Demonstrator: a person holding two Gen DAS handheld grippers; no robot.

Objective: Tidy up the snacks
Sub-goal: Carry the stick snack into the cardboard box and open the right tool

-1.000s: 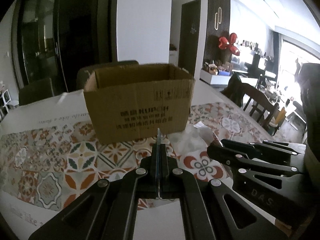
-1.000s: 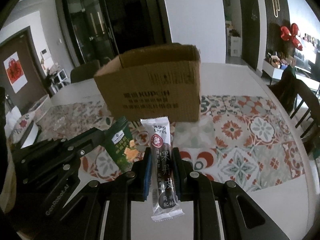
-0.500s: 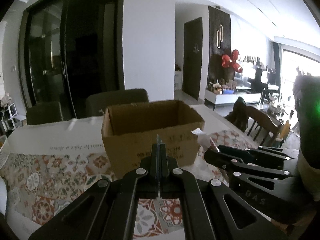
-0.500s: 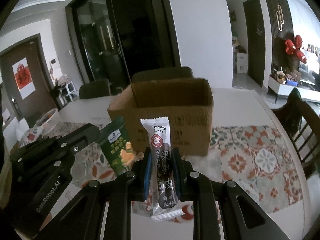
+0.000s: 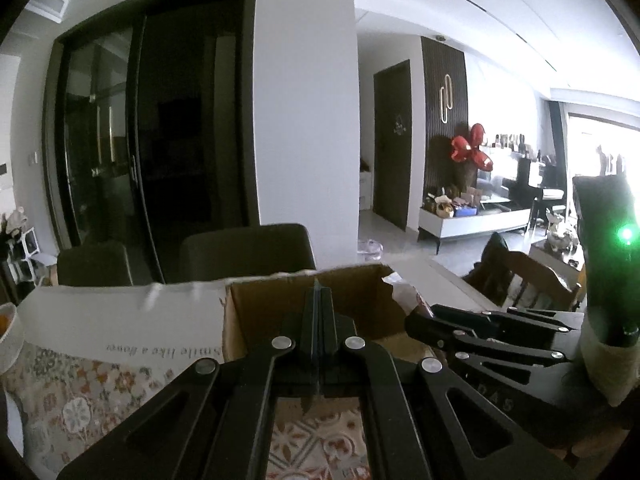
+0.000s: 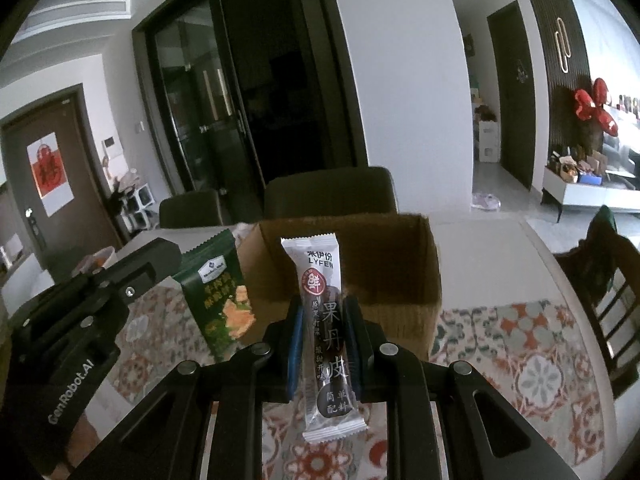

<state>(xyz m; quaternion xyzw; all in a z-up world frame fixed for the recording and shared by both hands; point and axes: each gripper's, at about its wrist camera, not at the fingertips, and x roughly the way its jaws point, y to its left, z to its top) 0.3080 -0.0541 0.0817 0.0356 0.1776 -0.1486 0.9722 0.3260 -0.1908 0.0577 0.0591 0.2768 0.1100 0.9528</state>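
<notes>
An open brown cardboard box [image 6: 400, 264] stands on the patterned table; it also shows in the left wrist view [image 5: 264, 312]. My right gripper [image 6: 324, 316] is shut on a long white and dark snack bar [image 6: 326, 332], held upright in front of the box. My left gripper [image 5: 318, 312] is shut on a thin green snack packet, seen edge-on there [image 5: 317, 292] and face-on in the right wrist view [image 6: 224, 296], at the box's left front. The right gripper also shows in the left wrist view [image 5: 424, 316], beside the box's right wall.
Dark chairs [image 6: 328, 192] stand behind the table. A wooden chair [image 6: 616, 312] stands at the right edge. A white bowl [image 5: 8, 336] sits at the far left. The patterned tablecloth [image 6: 520, 344] covers the near table.
Both grippers have risen and moved closer to the box, each with its snack. The box's open top and inside now show from above its front wall.
</notes>
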